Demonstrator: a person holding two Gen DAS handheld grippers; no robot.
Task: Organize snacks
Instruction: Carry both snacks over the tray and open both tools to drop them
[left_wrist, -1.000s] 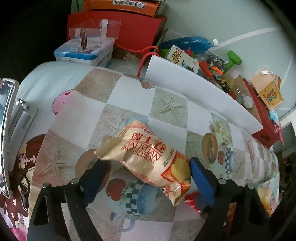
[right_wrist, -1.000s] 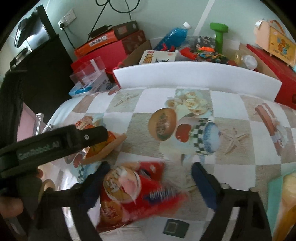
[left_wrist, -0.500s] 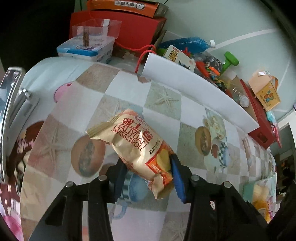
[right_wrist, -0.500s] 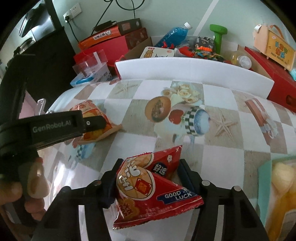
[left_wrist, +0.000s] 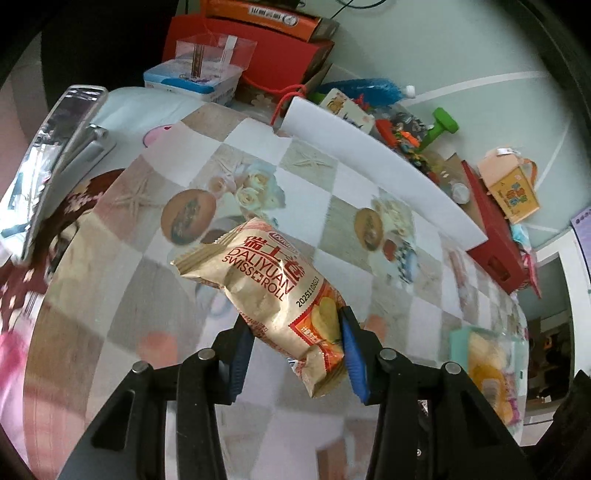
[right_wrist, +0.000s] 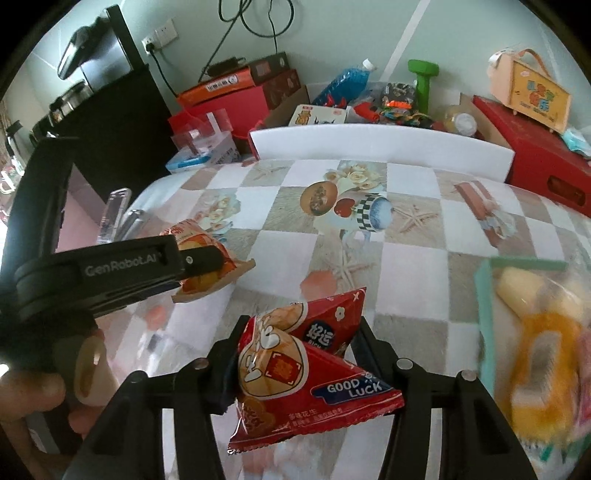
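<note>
Both packets lifted since before: left hand-held gripper (left_wrist: 295, 332) clamps Swiss-roll bag (left_wrist: 273, 295) (right hand-held gripper (right_wrist: 295, 354) pinches red packet (right_wrist: 306, 376))

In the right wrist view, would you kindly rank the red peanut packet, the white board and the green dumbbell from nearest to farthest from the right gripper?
1. Red peanut packet: clamped in the right gripper.
2. White board: standing at the table's far edge.
3. Green dumbbell: behind the board, by the wall.
</note>
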